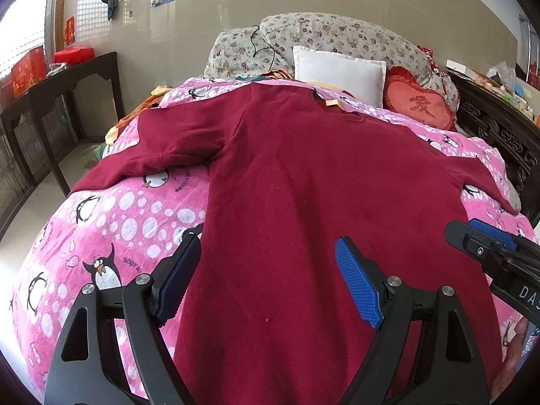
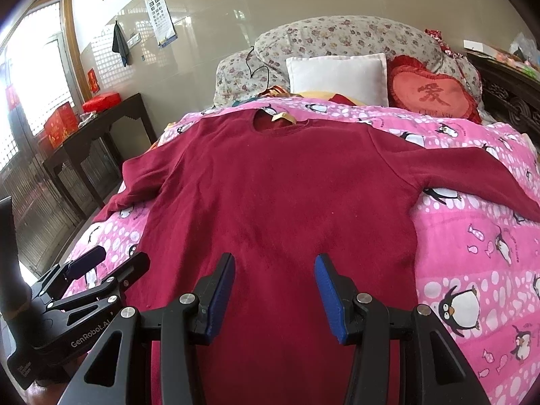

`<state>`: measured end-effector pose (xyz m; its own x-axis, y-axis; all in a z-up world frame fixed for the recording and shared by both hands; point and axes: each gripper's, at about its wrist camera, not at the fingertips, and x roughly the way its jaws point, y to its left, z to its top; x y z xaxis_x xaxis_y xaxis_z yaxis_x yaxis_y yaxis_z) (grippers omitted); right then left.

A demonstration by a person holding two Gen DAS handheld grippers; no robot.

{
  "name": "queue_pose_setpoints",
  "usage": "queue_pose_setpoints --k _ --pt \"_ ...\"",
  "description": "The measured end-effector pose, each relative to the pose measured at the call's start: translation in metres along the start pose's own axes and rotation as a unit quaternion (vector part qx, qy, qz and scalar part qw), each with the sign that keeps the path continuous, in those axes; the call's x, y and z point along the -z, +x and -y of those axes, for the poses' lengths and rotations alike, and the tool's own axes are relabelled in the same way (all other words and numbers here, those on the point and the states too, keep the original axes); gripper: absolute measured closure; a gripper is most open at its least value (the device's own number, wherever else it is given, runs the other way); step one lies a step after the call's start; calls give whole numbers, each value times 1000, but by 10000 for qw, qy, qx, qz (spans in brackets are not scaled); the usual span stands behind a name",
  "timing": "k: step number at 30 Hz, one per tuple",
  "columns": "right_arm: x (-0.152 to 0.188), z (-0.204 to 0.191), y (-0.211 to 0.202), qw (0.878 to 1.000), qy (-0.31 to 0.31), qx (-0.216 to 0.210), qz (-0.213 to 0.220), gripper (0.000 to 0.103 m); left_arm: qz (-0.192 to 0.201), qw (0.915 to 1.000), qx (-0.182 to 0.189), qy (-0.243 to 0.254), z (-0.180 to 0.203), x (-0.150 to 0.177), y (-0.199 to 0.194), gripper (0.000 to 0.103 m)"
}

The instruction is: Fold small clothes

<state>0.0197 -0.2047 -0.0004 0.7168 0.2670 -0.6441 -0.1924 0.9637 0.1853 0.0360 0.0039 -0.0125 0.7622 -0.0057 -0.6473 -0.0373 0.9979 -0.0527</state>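
Dark red long-sleeved knit sweater [image 2: 276, 195] lies flat, sleeves spread, on pink penguin-print blanket [image 2: 472, 253]. Your left gripper [image 1: 266, 270] hovers above hem, jaws spread, nothing between. Your right gripper [image 2: 275, 290] likewise released, empty, above hem.

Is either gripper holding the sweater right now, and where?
Neither. The left gripper and right gripper hover open above the dark red sweater.

Bright window [image 1: 20, 33] glare at left; fisheye-bent edges.
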Motion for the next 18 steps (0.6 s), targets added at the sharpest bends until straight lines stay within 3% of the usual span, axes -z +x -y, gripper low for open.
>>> queue_pose_setpoints --k 18 --pt "-9 -6 22 9997 -129 20 -209 55 -74 10000 11 -40 0 -8 12 20"
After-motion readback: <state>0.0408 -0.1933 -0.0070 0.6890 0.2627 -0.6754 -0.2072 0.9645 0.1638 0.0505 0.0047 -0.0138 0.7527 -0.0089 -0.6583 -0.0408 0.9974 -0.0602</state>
